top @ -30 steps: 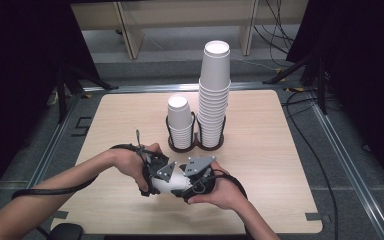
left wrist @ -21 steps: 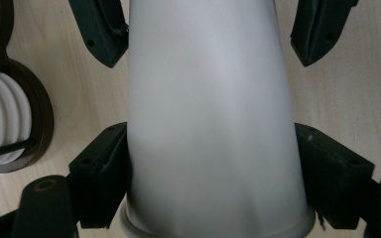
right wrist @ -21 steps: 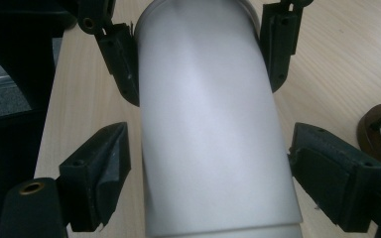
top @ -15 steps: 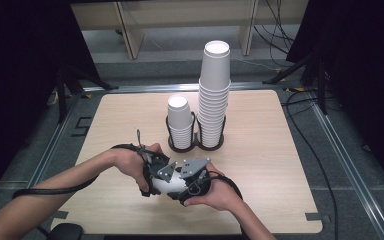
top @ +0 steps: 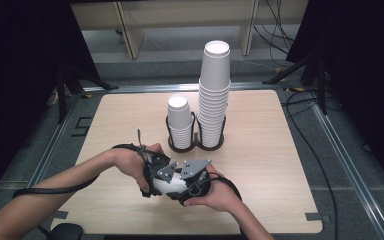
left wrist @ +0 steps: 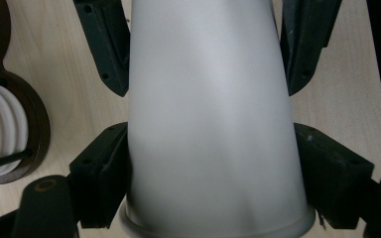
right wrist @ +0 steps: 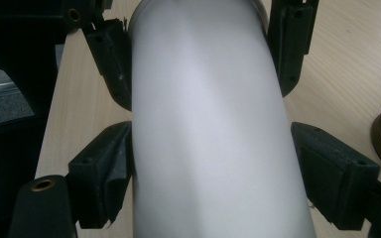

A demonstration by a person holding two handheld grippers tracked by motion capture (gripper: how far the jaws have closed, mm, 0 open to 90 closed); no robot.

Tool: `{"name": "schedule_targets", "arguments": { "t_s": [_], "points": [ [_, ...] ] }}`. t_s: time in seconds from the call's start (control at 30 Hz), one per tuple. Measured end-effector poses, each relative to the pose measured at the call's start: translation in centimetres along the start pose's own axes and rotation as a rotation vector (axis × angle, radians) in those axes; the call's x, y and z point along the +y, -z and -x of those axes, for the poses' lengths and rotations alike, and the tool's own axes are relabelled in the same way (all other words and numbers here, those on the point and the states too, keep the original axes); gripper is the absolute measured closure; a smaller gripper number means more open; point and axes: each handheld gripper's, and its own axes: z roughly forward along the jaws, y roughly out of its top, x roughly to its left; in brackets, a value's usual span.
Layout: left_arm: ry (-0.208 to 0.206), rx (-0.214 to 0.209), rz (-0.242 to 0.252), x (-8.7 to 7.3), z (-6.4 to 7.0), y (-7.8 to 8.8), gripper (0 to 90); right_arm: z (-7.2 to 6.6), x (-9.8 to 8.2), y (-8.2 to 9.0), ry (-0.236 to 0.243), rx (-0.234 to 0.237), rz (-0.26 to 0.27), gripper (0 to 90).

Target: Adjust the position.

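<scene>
While low over the near half of the wooden table (top: 260, 150), gripped from both sides — white paper cup (top: 166, 185) lying sideways between the two hands. Left gripper (top: 156, 176) clenched on the cup's wide rim end, jaws pressed against its wall. Right gripper (top: 192, 181) clamped on the narrow base end, jaws having just been closing with the cup between them. Farther back, standing in a dark two-ring holder (top: 195, 145) — short cup stack (top: 179, 120) and tall cup stack (top: 214, 90).
</scene>
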Motion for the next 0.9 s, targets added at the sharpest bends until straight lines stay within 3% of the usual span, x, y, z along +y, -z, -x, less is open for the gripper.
{"name": "schedule_targets", "arguments": {
  "t_s": [0.07,0.1,0.17,0.27,0.3,0.37,0.5,0.53,0.57,0.67,0.7,0.8,0.87,0.9],
  "points": [
    [-0.006,0.0,-0.003,0.0,0.0,0.1,21.3,0.0,0.0,0.0,0.001,0.001,0.001,20.5],
    [0.04,0.003,0.043,0.1,0.3,-0.2,21.2,-0.2,-0.1,-0.1,-0.021,0.008,-0.006,20.5],
    [0.038,0.006,0.043,0.1,0.3,-0.1,21.3,0.0,-0.1,-0.2,0.005,0.005,-0.003,20.3],
    [0.038,0.002,0.04,0.1,0.3,-0.1,21.3,-0.2,-0.2,-0.2,-0.028,0.003,-0.006,20.2],
    [0.041,0.0,0.04,0.1,0.3,-0.1,21.3,-0.1,-0.1,-0.3,-0.001,0.008,-0.001,20.3],
    [0.03,0.005,0.039,0.1,0.3,0.0,21.3,-0.2,-0.1,-0.3,-0.025,0.011,-0.006,20.9],
    [0.029,0.008,0.039,0.1,0.3,0.0,21.6,-0.2,-0.1,-0.3,-0.022,0.015,-0.002,22.2],
    [0.003,0.008,0.027,0.1,0.2,0.2,21.8,-0.2,-0.2,-0.3,-0.01,0.02,0.001,23.5],
    [0.026,0.007,0.053,0.1,0.4,0.1,21.9,-0.2,-0.3,-0.3,-0.013,0.03,-0.009,23.9],
    [0.03,0.001,0.068,0.2,0.5,0.2,21.9,-0.2,-0.4,-0.5,0.0,0.029,-0.005,24.5],
    [0.035,-0.002,0.087,0.2,0.6,0.3,21.9,-0.2,-0.6,-0.5,0.029,0.019,0.001,24.8],
    [0.003,0.017,0.112,0.1,0.5,0.4,21.8,-0.4,-0.9,-0.5,0.046,0.015,0.015,25.0],
    [0.019,0.018,0.137,-0.1,0.6,0.3,21.7,-0.6,-1.1,-0.4,0.03,0.015,0.015,25.1],
    [0.034,0.005,0.168,-0.4,0.7,0.5,21.5,-0.6,-1.2,-0.4,0.044,0.008,0.027,25.1]
  ]
}}
